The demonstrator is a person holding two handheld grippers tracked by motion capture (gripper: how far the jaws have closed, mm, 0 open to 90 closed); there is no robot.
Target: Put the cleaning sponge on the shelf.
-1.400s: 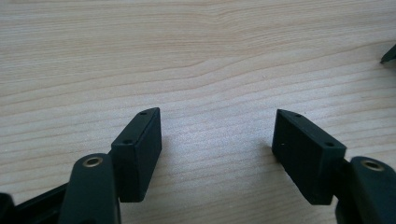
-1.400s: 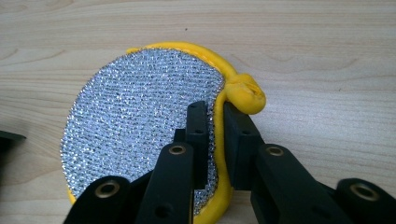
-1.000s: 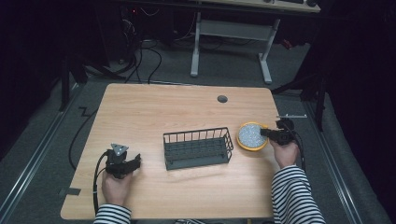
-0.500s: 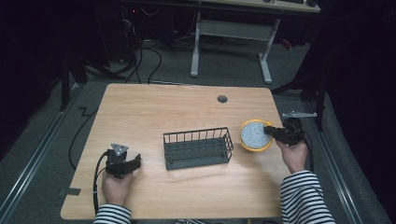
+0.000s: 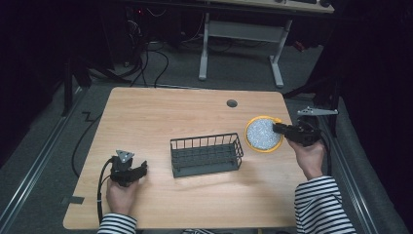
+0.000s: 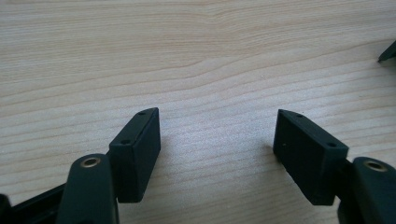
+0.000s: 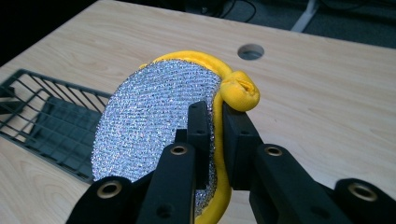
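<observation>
Right gripper point(image 7: 212, 116) clamped on yellow scouring pad point(image 7: 154, 116) beside wire basket point(image 5: 206, 155); left gripper point(image 6: 217, 140) jaws apart over table point(image 6: 196, 56).

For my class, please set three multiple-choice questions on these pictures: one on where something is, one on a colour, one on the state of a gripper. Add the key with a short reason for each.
1. Where is the wire basket on the table?
A. near the middle
B. at the far left corner
C. under the left gripper

2. What colour is the rim of the round scouring pad?
A. red
B. yellow
C. green

3. How is the left gripper?
A. shut on the pad
B. shut on the basket
C. open over bare wood

Key: 1 A, the high view shows it between the two hands. 2 B, yellow edging surrounds the silver face. 3 C, its jaws stand apart with only wood grain between them; the right gripper holds the pad.
</observation>
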